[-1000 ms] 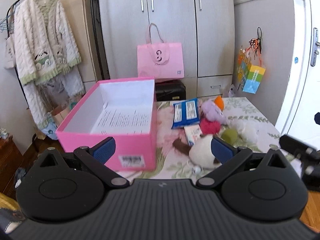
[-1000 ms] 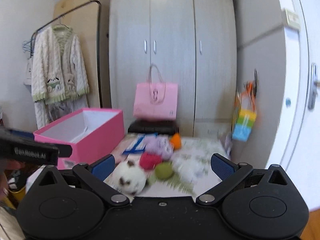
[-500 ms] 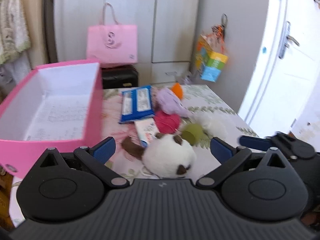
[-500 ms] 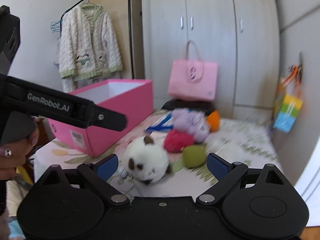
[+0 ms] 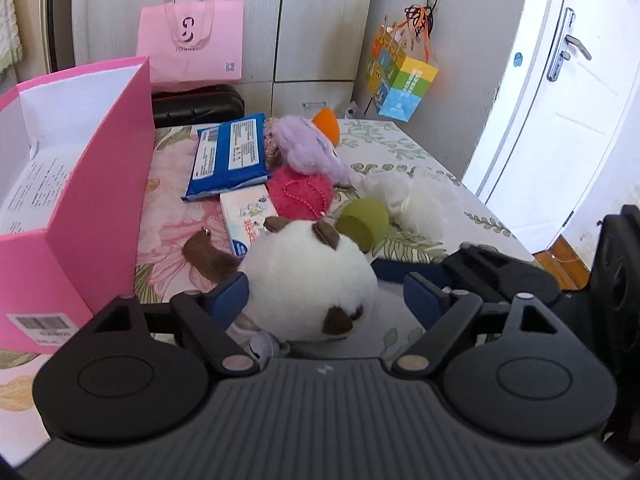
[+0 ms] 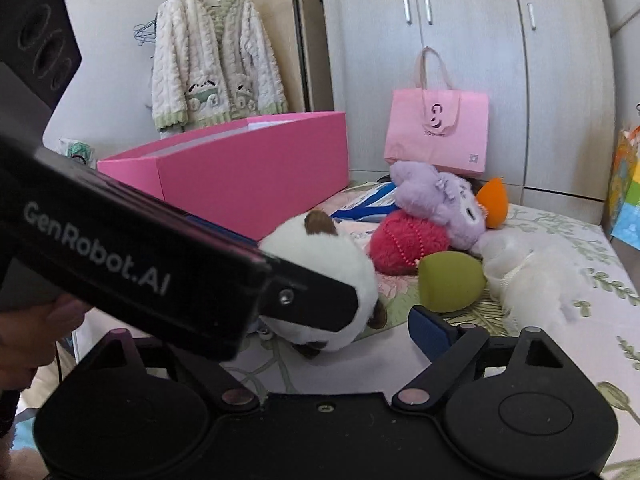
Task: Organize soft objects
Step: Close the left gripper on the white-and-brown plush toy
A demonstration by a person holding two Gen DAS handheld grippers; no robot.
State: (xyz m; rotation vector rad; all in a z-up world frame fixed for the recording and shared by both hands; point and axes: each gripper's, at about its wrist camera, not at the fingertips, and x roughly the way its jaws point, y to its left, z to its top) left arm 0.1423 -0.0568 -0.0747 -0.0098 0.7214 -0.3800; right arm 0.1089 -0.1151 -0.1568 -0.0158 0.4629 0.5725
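Left hand-held gripper (image 5: 326,300) closing around white plush (image 5: 308,280) — apparently not yet pressing; right hand-held gripper's jaws narrowing, empty.

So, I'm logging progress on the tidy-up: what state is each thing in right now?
Pink box: open, no toys seen inside.
White plush: on the table, between the left tongs, not clamped.
Left tongs: open, just been closing.
Right tongs: open, just been closing.
Wardrobe doors: shut.
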